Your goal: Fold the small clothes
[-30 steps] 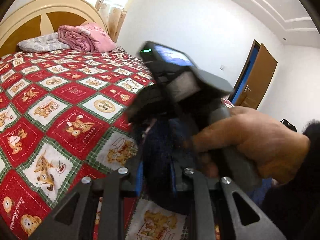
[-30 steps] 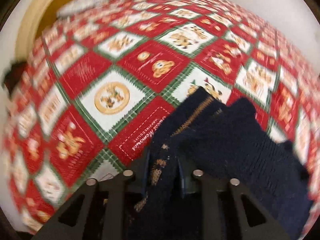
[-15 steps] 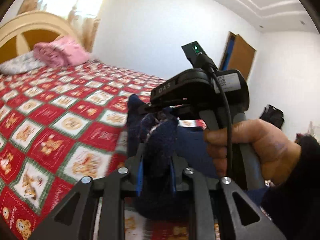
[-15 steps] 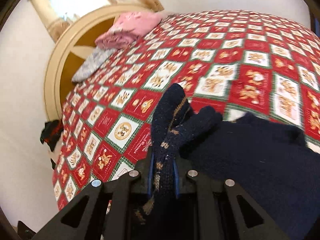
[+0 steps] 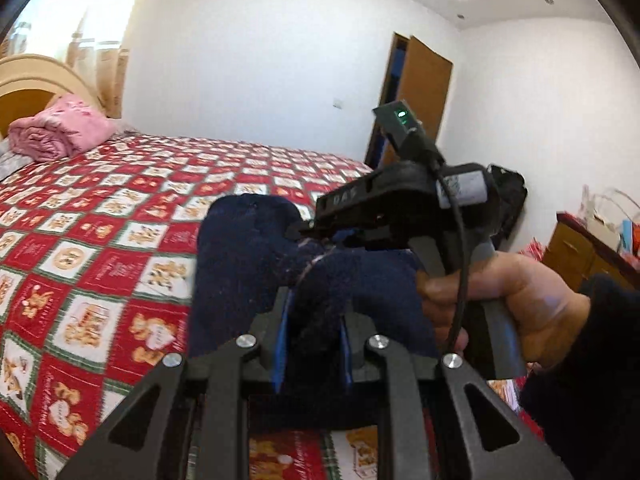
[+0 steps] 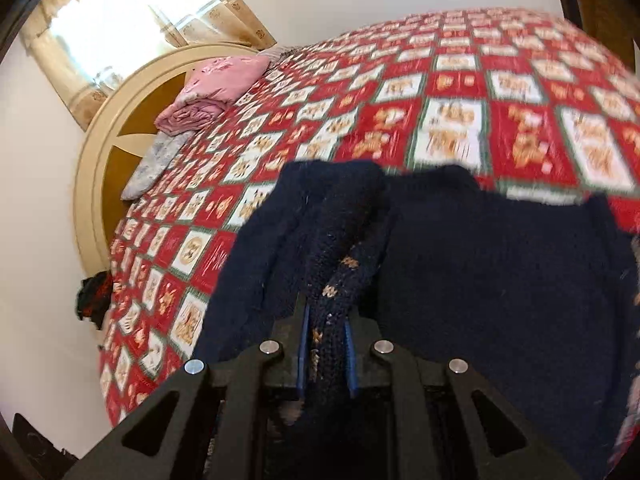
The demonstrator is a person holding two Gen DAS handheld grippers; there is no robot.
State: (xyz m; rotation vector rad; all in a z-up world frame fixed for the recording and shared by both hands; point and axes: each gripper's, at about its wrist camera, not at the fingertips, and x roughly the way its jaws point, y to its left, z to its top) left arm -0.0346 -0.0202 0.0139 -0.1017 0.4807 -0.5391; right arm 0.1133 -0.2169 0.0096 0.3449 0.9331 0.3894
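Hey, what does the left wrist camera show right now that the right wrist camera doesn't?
Only the left wrist view shows the right gripper in the person's hand, the wooden door and a wooden cabinet. Only the right wrist view shows the grey pillow, the tan pattern on the knit and dark clothes beside the bed. Both show the navy knitted garment clamped between closed fingers, the red patchwork bedspread, the pink folded blanket and the headboard.

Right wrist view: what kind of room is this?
A bedroom, most likely: a bed with a red patchwork quilt, a curved headboard with a pillow, and a curtained window.
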